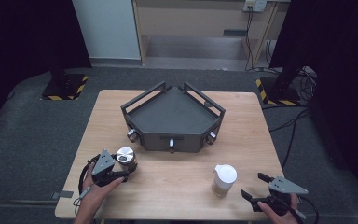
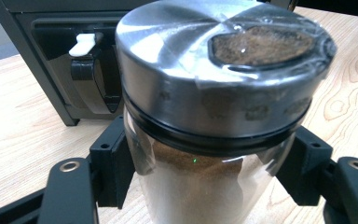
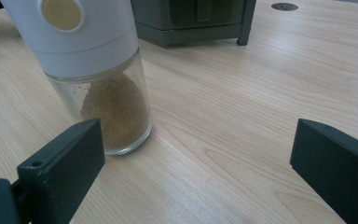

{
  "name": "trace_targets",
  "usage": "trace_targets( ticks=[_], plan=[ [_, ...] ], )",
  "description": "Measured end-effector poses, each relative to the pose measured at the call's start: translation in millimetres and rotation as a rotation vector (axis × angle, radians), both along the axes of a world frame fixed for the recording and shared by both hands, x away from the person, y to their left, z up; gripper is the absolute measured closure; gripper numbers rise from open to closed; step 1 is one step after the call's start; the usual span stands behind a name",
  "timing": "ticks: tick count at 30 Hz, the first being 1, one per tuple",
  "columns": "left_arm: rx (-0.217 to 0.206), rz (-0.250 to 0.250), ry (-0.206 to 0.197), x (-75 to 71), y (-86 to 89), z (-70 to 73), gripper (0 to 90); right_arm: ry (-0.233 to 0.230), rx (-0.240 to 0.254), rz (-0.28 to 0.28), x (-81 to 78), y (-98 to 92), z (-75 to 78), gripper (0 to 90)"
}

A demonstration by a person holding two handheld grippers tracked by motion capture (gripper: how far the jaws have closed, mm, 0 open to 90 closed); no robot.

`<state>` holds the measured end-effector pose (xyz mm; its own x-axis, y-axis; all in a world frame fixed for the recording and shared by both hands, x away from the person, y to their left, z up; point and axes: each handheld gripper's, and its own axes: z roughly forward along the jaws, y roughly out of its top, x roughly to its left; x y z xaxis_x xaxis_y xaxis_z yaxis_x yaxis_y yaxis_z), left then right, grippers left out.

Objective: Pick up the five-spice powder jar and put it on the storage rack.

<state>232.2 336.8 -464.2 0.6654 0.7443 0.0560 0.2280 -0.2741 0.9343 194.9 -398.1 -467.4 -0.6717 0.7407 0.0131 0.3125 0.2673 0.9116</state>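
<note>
Now, starting on the left: the left gripper (image 1: 119,171) has its jaws clamped around the steel-lidded jar (image 1: 126,158), and in the left gripper view the black pads (image 2: 114,165) press on the glass just under the metal lid, one each side, with brown powder showing inside. That jar (image 2: 219,116) stands upright on the wooden table (image 1: 177,179), near its front left, just ahead of the dark grey tray (image 1: 172,117) and a little left of its front corner. So the tray lies ahead and slightly right of the held jar, and that's the line a carry would likely follow. Moving across to the right: the white-capped jar (image 1: 224,179) stands upright too, long axis vertical, free of any grip. The right gripper (image 1: 254,186) sits just beside it, on its right, jaws spread wide and holding nothing. From the right gripper view the white-capped jar (image 3: 98,79) is off to the left of the gap, beyond the left jaw, not between the pads. My read: the right hand is plainly the nearer one, and needs to swing left before it can close.
</note>
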Motion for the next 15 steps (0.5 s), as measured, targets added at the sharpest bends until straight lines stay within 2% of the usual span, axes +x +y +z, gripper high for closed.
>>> trace_targets(
  ticks=[2, 6, 15],
  plan=[
    [-0.012, -0.004, 0.000, 0.4, 1.8, -1.0, 30.4, 0.001, 0.000, 0.000, 0.0, -0.1, 0.0, 3.6],
    [-0.010, -0.012, 0.000, 0.6, 3.6, 0.6, 30.4, 0.002, -0.002, 0.001, 0.3, 0.5, 0.0, 3.6],
    [-0.011, -0.027, 0.006, 0.8, 2.5, 10.4, 30.4, 0.002, 0.003, 0.000, 0.3, 0.1, -0.4, 3.5]
  ],
)
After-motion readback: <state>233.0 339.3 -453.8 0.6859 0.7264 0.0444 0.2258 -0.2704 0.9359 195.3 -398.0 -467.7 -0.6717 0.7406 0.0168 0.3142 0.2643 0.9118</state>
